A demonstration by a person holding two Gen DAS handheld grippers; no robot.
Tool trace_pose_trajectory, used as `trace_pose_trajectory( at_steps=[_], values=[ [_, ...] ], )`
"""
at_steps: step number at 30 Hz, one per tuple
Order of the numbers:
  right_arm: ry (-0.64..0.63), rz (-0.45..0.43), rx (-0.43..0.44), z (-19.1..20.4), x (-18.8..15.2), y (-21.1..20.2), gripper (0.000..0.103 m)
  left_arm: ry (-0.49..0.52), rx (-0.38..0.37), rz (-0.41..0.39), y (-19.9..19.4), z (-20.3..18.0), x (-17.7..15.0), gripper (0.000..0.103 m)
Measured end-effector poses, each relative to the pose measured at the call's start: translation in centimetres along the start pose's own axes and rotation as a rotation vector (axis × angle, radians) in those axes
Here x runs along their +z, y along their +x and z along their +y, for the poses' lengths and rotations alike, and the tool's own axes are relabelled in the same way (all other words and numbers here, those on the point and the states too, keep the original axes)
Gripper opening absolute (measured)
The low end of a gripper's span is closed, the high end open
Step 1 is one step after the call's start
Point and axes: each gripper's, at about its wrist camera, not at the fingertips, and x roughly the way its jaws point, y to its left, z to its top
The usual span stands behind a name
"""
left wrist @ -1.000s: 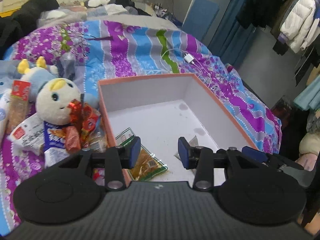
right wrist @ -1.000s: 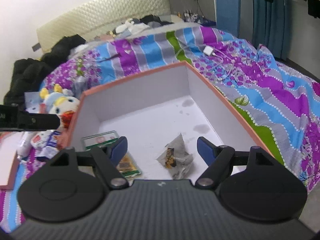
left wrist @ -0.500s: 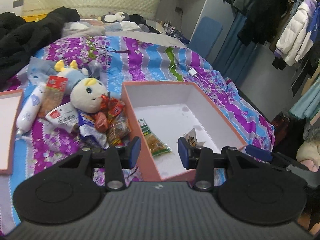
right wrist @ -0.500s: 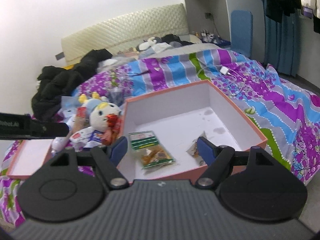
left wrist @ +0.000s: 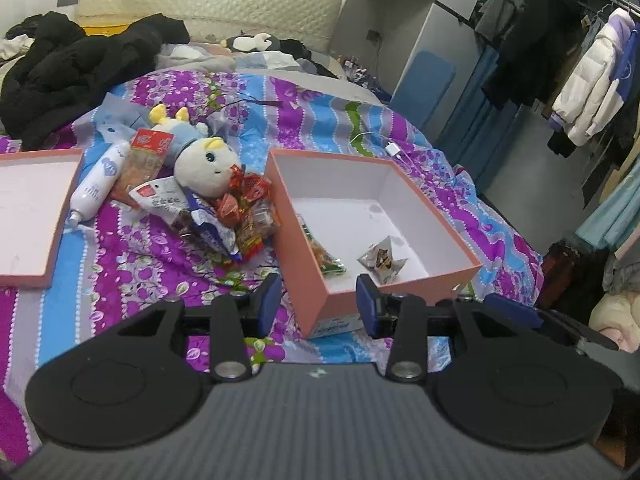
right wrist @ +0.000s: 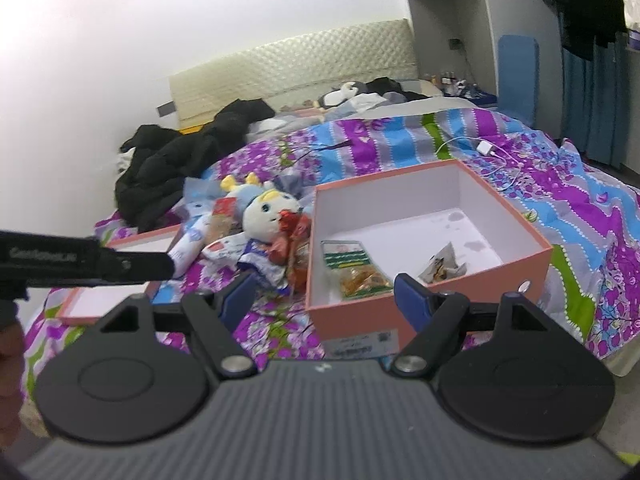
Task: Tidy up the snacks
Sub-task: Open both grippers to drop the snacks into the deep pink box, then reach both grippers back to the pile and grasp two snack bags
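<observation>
An open pink box [left wrist: 296,216] [right wrist: 536,236] sits on the bed. Inside lie a green-labelled snack bag [left wrist: 326,256] [right wrist: 354,268] and a small crumpled silver packet [left wrist: 382,260] [right wrist: 442,266]. A pile of snack packets [left wrist: 236,216] [right wrist: 288,252] lies left of the box beside a plush toy [left wrist: 206,166] [right wrist: 266,212]. My left gripper [left wrist: 319,304] is open and empty, held back above the box's near corner. My right gripper [right wrist: 326,292] is open and empty, held back in front of the box.
The pink box lid [left wrist: 28,216] [right wrist: 120,300] lies at the left. A white bottle [left wrist: 100,180] lies beside it. Black clothes [left wrist: 68,76] are heaped at the bed's far end. A charger cable [left wrist: 384,144] lies beyond the box. Hanging coats [left wrist: 580,80] are at the right.
Both grippers have pulled back and up from inside the box. The snack bag and the silver packet stay in the box. Both grippers stay open.
</observation>
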Motion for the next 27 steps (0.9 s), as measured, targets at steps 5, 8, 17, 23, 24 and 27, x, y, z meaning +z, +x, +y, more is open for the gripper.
trace_pose_trajectory(
  at_steps=[5, 8, 17, 23, 24, 27],
  values=[
    [-0.020, 0.014, 0.038, 0.8, -1.3, 0.1, 0.078, -0.011, 0.026, -0.020, -1.3, 0.6, -0.1, 0.047],
    [-0.039, 0.022, 0.050, 1.6, -1.8, 0.2, 0.078, -0.032, 0.036, -0.025, -1.7, 1.3, -0.4, 0.047],
    [-0.088, 0.025, 0.071, 3.6, -2.7, 0.1, 0.078, -0.079, 0.043, -0.003, -2.0, 3.7, -2.4, 0.050],
    [-0.126, 0.041, 0.077, 4.6, -3.2, 1.4, 0.077, -0.110, 0.058, 0.025, -1.0, 5.8, -3.4, 0.052],
    [-0.132, 0.041, 0.078, 4.7, -3.2, 1.6, 0.077, -0.116, 0.061, 0.029, -0.7, 6.2, -3.4, 0.052],
    [-0.161, 0.034, 0.076, 5.4, -3.1, 2.7, 0.076, -0.140, 0.066, 0.045, 0.5, 7.7, -3.1, 0.052]
  ],
)
